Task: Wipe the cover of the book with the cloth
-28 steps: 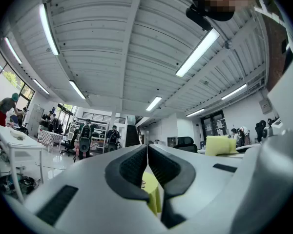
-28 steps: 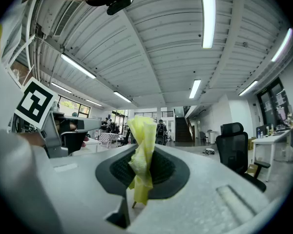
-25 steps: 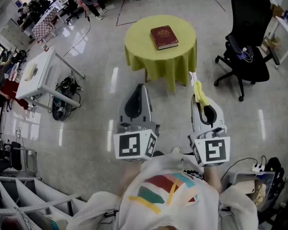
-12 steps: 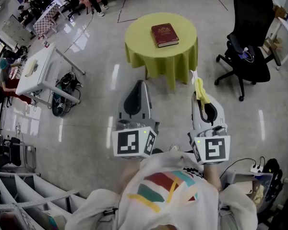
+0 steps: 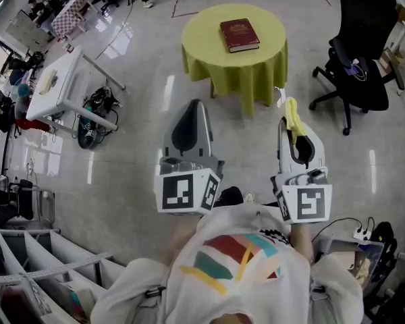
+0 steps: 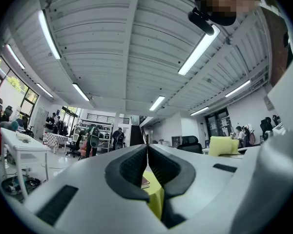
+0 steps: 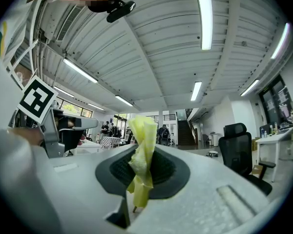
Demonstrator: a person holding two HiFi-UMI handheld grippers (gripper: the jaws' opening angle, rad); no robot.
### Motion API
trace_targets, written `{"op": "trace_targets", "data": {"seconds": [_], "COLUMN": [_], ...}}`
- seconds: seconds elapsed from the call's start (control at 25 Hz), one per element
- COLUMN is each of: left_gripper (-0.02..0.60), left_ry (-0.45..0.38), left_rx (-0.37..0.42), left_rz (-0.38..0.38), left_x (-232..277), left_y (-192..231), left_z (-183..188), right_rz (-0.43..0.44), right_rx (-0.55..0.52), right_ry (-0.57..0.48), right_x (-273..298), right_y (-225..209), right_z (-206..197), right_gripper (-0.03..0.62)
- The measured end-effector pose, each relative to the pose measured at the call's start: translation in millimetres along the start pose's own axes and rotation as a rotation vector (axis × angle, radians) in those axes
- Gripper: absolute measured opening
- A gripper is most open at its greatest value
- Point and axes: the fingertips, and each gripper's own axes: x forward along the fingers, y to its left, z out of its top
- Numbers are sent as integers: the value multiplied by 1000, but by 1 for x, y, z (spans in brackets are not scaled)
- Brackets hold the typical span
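Observation:
A dark red book (image 5: pixel 239 35) lies on a round table with a yellow-green cloth cover (image 5: pixel 209 46), ahead of me in the head view. My left gripper (image 5: pixel 194 103) is shut and holds nothing; through its jaws the left gripper view shows a sliver of the table cover (image 6: pixel 155 194). My right gripper (image 5: pixel 287 106) is shut on a yellow cloth (image 5: pixel 293 119), which sticks up between the pads in the right gripper view (image 7: pixel 141 160). Both grippers hang well short of the table, held level at my waist.
A black office chair (image 5: pixel 364 52) stands right of the table. A white desk (image 5: pixel 61 90) with bags beneath it is at the left. People and furniture fill the far left corner. Cables and a power strip (image 5: pixel 361 236) lie on the floor at the lower right.
The table and book have shifted slightly up and to the right in the head view, and the grippers appear a little larger. The cloth stays clamped in the right gripper.

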Motion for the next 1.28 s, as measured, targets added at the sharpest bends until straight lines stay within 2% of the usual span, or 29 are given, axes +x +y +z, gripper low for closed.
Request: {"op": "trace_targets", "data": {"seconds": [0.32,0.48,0.68,1.0,1.28], "left_gripper": [18,17,17,17,17], "left_ry": [20,-12,3,0,35], "left_rx": [-20,-42,-67,-49,-93], "left_rz": [18,-1,-48,-78,-74], "left_x": [6,22,52,117,207], "left_y": [10,8,0,2,31], "left_z": [-8,-4,-11,-20,-46], "right_rz": [-34,-65,-109,-121,-138], "right_rx": [-14,-32,-12,-37,-20], "right_ry": [51,48,37,36,75], "right_x": [2,5,17,66,146], "right_y": [-11,-23,-47,-76,-112], "right_z": [-13,-9,-13,-19,-44], "right_gripper": [28,28,28,28,28]}}
